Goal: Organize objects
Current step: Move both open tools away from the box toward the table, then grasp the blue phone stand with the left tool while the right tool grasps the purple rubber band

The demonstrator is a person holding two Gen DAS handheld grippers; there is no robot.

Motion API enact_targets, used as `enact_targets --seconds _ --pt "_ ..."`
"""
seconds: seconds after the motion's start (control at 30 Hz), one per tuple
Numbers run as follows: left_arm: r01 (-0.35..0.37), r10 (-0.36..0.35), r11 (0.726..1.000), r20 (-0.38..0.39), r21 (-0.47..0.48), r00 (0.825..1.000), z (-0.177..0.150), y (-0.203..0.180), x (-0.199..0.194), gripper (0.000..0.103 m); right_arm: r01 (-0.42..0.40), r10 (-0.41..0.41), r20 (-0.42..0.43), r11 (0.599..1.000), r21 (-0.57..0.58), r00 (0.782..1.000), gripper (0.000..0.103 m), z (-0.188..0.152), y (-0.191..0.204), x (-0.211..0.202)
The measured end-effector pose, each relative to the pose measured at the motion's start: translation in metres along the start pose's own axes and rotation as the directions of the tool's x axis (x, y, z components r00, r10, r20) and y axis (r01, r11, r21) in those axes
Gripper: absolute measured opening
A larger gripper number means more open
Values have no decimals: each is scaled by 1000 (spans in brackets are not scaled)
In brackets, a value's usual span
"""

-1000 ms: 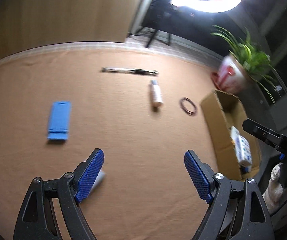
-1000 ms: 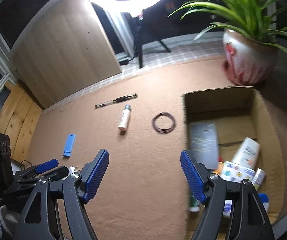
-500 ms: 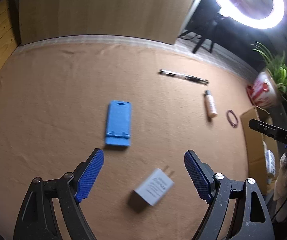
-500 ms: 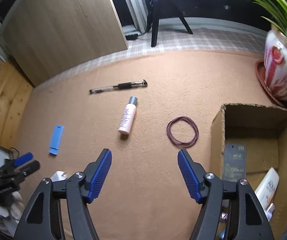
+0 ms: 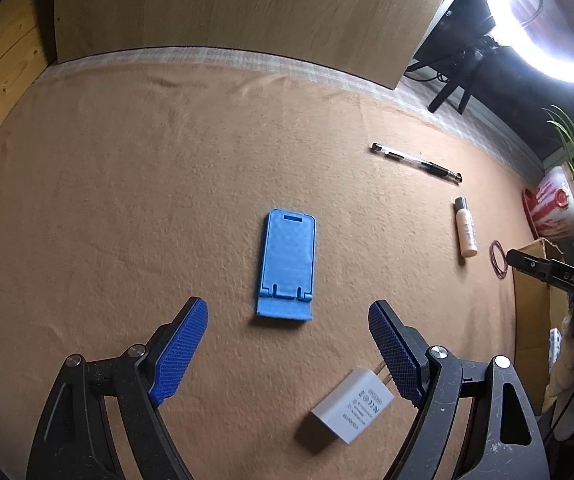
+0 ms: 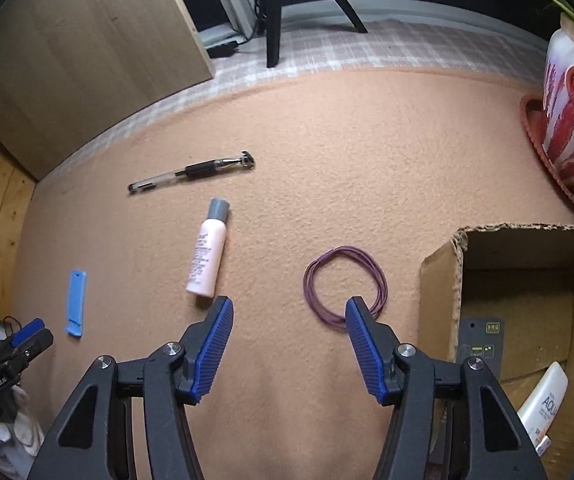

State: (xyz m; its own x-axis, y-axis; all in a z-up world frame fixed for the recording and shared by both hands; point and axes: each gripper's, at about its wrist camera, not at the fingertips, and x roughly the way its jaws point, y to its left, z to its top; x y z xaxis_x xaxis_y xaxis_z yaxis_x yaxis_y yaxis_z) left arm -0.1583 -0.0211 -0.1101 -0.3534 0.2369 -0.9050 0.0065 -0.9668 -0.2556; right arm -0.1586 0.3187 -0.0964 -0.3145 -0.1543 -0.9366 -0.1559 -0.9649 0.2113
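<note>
Left gripper (image 5: 288, 354): fingers spread wide, nothing between the pads. Blue phone stand (image 5: 287, 262) lies flat just beyond the fingertips; white charger (image 5: 351, 411) lies beside the right-hand finger, prongs pointing toward it.

Right gripper (image 6: 289, 346): fingers closing, nothing yet between them. One fingertip overlaps the near edge of the purple hair-tie loop (image 6: 345, 285). Pink bottle (image 6: 207, 254) lies off to the left, pen (image 6: 191, 172) beyond it, cardboard box (image 6: 439, 292) at right with items already inside.

Tabletop (image 6: 367, 160) is covered in felt-like cloth.

Risks, as judged: the thin loop may slip under a closing pad and be missed; the cloth could get pinched with it; the charger may get nudged if the left descends toward the stand.
</note>
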Motion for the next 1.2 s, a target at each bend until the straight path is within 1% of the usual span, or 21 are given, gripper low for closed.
enact_targets --seconds 0.13,0.23,0.3,0.37,0.57,0.67,0.7,0.73,0.8,0.87,0.9,1.0,1.07,1.13,1.2 --pt "8 -8 1000 -3 -1 1000 3 0 3 85 15 -16 -6 1000 -12 1000 54 5 3 3" --pt "10 -10 1000 -5 1 1000 4 1 4 85 16 -17 -25 999 -48 1000 42 6 10 5" --pt "12 -12 1000 -4 1 1000 4 2 4 85 27 -30 -35 996 -79 999 42 6 16 8" --pt "12 -12 1000 -2 0 1000 5 3 4 85 67 -71 -39 993 -94 997 42 8 20 12" --pt "7 -7 1000 -3 12 1000 7 0 7 85 130 -137 -72 986 -102 988 42 11 21 31" --pt "2 -2 1000 -5 17 1000 8 -2 10 85 135 -144 -96 986 -95 985 39 9 20 38" --pt "0 1 1000 -7 19 1000 8 -2 11 85 137 -145 -85 986 -96 986 39 8 20 37" --pt "-5 5 1000 -9 23 1000 9 -2 12 85 134 -142 -87 986 -95 986 38 7 20 37" --pt "-11 11 1000 -13 28 1000 10 -3 14 85 109 -116 -93 991 -84 989 30 5 18 34" --pt "-22 22 999 -15 39 1000 11 -5 17 85 83 -91 -105 994 -74 990 14 3 15 32" --pt "-28 29 999 -17 44 999 11 -5 19 85 54 -61 -120 997 -61 991 12 0 13 32" --pt "-39 40 998 -27 53 999 13 -8 26 85 10 -15 -128 999 -40 992 7 -8 9 29" --pt "-60 62 996 -31 62 998 14 -10 32 85 -27 24 -140 999 -18 990 2 -13 6 27" --pt "-80 82 994 -34 73 996 15 -12 37 85 -64 64 -148 998 3 987 2 -21 4 26" --pt "-85 88 993 -38 79 995 16 -13 40 85 -68 66 -140 998 -8 988 2 -30 6 22"
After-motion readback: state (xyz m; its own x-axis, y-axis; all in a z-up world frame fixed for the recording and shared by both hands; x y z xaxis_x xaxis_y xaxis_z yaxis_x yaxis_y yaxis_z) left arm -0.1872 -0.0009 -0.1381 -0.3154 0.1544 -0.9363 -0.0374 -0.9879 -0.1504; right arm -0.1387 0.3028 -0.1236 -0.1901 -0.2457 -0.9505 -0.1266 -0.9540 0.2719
